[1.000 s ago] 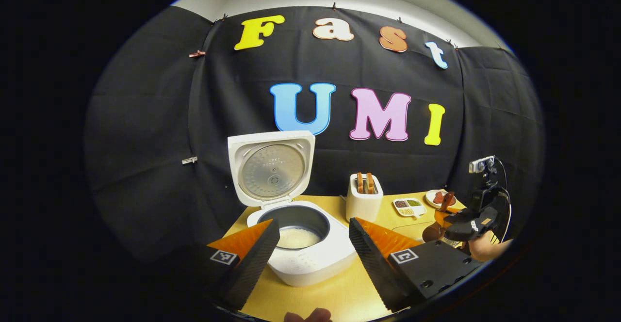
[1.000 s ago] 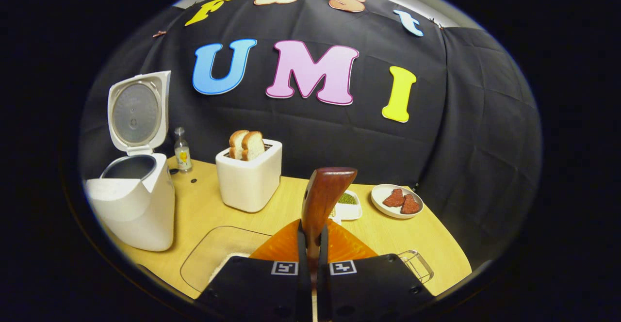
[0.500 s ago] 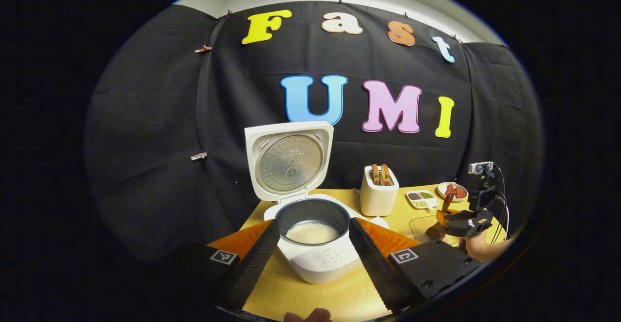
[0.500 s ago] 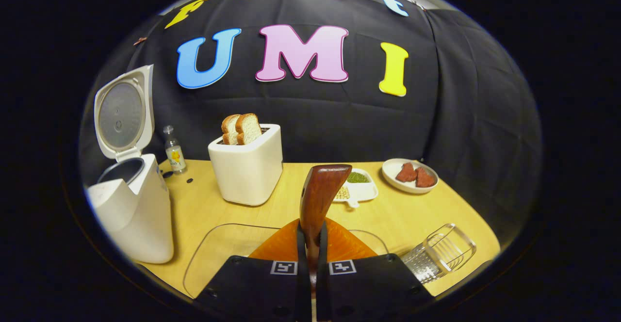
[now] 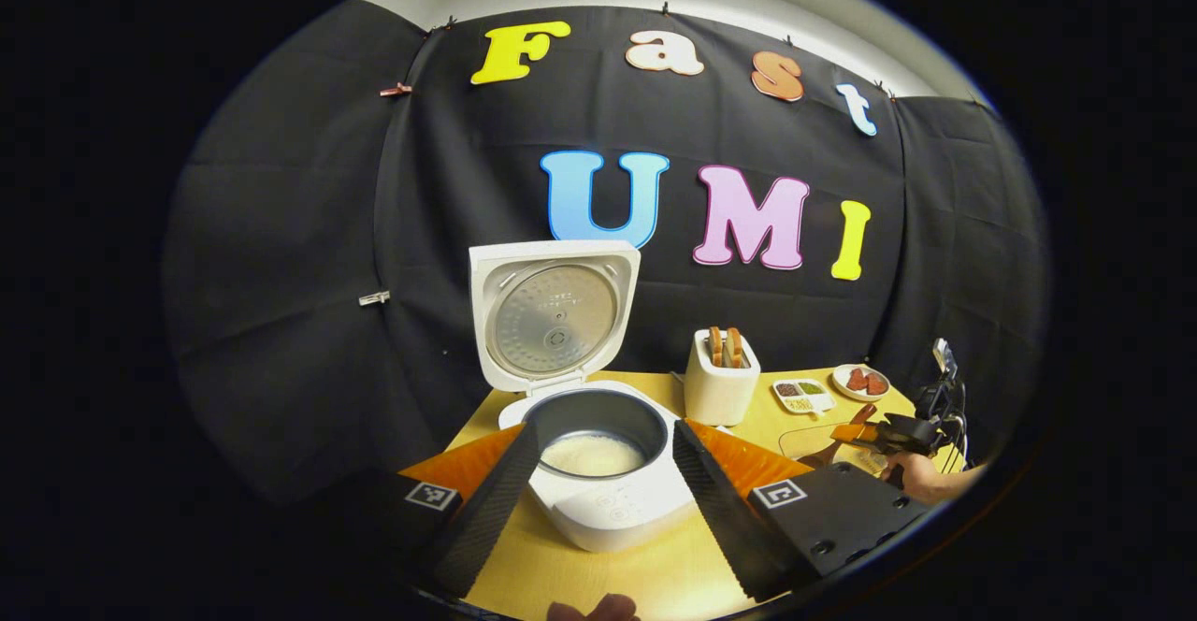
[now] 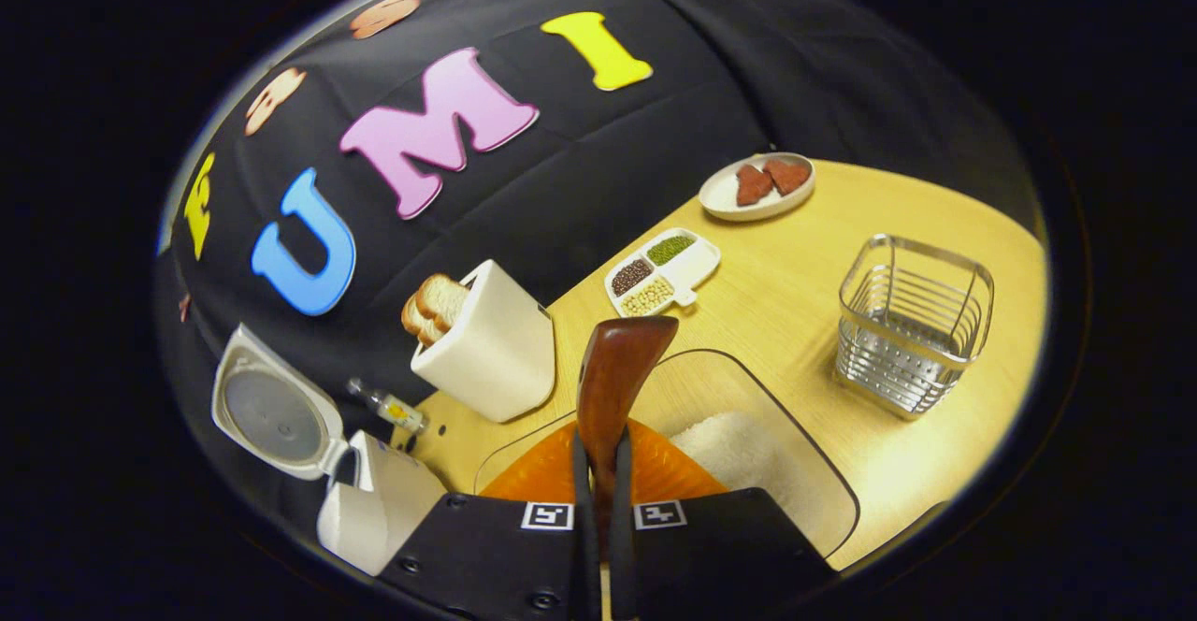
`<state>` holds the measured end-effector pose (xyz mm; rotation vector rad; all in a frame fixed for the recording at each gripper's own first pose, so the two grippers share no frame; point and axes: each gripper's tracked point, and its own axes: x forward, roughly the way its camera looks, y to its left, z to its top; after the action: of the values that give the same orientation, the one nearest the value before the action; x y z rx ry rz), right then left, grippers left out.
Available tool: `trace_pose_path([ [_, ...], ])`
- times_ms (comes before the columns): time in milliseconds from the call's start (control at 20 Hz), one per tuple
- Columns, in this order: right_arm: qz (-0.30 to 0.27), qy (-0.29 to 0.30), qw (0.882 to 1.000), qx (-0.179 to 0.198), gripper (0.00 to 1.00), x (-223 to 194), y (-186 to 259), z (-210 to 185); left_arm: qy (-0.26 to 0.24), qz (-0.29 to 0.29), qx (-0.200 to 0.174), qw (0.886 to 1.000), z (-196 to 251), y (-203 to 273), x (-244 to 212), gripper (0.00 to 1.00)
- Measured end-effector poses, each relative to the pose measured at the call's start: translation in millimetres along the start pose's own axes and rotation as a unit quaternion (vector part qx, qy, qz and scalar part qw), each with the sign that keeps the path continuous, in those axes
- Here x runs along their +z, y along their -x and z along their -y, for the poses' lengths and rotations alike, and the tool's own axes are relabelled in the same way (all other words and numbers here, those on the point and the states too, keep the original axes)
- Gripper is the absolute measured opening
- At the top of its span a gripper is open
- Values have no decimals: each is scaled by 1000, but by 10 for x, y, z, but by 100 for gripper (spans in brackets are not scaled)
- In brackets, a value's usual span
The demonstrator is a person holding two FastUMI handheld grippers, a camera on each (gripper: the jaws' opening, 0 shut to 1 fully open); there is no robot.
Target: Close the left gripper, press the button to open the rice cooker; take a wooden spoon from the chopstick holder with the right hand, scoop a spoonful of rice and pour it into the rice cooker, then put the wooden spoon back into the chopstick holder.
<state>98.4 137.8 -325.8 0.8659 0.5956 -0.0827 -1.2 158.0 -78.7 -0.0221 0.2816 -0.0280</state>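
The white rice cooker stands open with its lid upright and white rice in the pot. My left gripper is open just in front of it, one finger on each side of the pot. My right gripper is shut on the handle of the wooden spoon, whose bowl points forward. Below the spoon a clear tray of rice lies on the table. The wire chopstick holder stands upright to the right. From the left gripper view, the right gripper holds the spoon low over the tray.
A white toaster with bread stands behind the tray. Beyond it lie a divided dish of beans and a plate of red pieces. A small bottle stands between toaster and cooker. A fingertip shows at the bottom.
My right gripper has rolled and dipped with the spoon toward the rice tray, bringing the wire holder fully into its view. The left gripper stayed open and shifted only slightly.
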Motion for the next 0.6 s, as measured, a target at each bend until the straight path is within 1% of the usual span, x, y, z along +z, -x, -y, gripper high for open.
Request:
trace_pose_path([
  [100,14,-39,999,9,9,177,36,2,-1,2,-3,1000,14,42,-3,99],
  [200,18,-61,998,18,8,310,129,21,-4,6,-5,1000,29,50,20,99],
  [350,19,-96,995,19,9,472,235,99,-4,10,-8,1000,61,79,39,98],
  [450,12,-116,993,12,9,524,294,194,-4,12,-8,1000,64,82,40,99],
  [600,6,-152,988,24,9,599,413,188,-2,18,-10,1000,79,98,62,98],
])
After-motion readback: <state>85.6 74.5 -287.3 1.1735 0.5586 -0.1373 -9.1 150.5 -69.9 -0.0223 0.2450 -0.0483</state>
